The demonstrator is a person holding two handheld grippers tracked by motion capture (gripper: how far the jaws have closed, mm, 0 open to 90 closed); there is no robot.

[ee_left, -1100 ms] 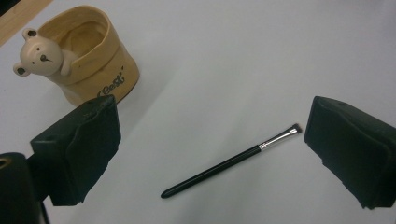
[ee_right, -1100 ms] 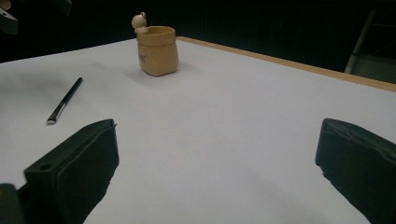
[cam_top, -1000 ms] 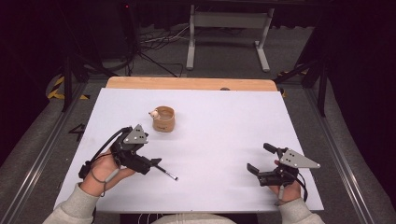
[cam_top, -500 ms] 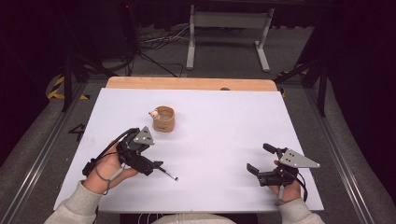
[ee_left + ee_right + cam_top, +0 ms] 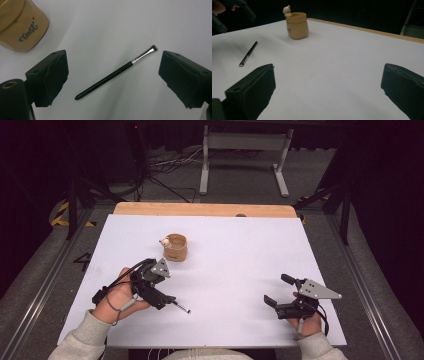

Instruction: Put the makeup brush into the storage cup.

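A thin black makeup brush (image 5: 181,306) lies flat on the white table (image 5: 240,255). In the left gripper view the brush (image 5: 117,72) lies between the two wide-apart jaws of my left gripper (image 5: 113,68), and neither pad touches it. From the high view my left gripper (image 5: 162,299) hovers over the brush's handle end, open. A tan sack-shaped cup (image 5: 175,247) with a small figure on its rim stands upright just beyond it. My right gripper (image 5: 278,290) rests near the front right, open with nothing between its jaws, and faces the cup (image 5: 297,25) and the brush (image 5: 248,53).
A wooden strip (image 5: 205,209) runs along the table's far edge. Beyond it are a dark floor, cables and a metal stand (image 5: 245,150). Metal rails (image 5: 45,280) run along both sides of the table.
My left gripper has shifted slightly to the right, over the brush's handle. The brush, the cup and the right gripper have kept their places.
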